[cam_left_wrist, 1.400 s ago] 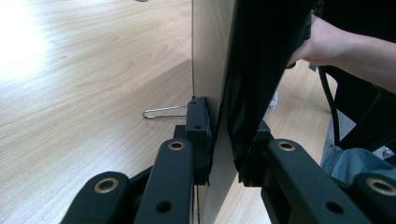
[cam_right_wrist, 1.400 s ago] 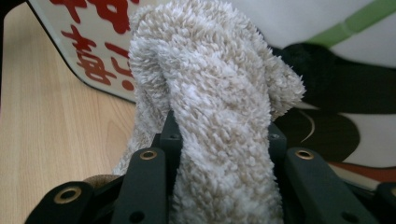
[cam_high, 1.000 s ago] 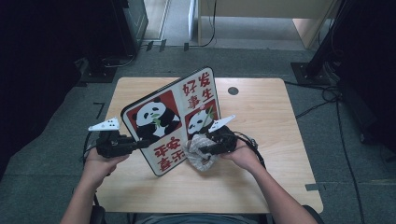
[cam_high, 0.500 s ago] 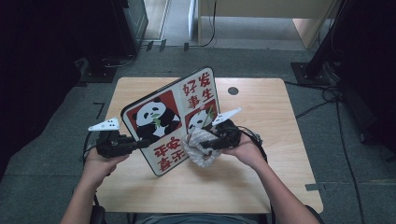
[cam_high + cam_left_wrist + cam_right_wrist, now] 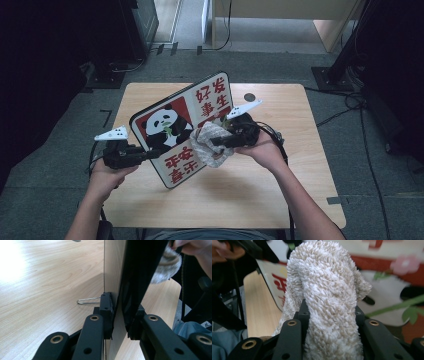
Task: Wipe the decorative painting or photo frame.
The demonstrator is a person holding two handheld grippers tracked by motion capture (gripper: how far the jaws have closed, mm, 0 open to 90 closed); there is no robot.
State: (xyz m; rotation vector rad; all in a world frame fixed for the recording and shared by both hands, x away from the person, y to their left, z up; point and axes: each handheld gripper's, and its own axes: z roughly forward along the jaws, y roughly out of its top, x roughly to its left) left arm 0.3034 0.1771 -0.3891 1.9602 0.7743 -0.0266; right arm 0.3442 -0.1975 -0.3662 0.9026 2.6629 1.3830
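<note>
**Cloth against the panda board, board held on edge**

The left tongs (image 5: 120,322) are clamped on the lower left edge of the panda board (image 5: 182,127), one jaw on its plain wooden back and one on its dark printed side, so the board stands tilted up off the tabletop (image 5: 280,195). The right tongs (image 5: 329,315) are closed tight on a bunched beige terry cloth (image 5: 327,297), which bulges up and out between the jaws.

Seen from the high view, the cloth (image 5: 210,145) lies against the printed face just right of the panda, near the middle of the board, with the right tongs (image 5: 222,142) directly behind it (so the right hand is plainly the nearer one for any wiping). The board's long axis runs diagonally, from the low corner near the person up and away to the far right corner with the red characters. The next stroke, I judge, turns on keeping the cloth flat to that sloping face and travelling along the diagonal.

Room is fair: bare wood to the right and toward the person. A thin wire clip (image 5: 87,300) lies on the tabletop behind the board, beside the left tongs' jaw.
</note>
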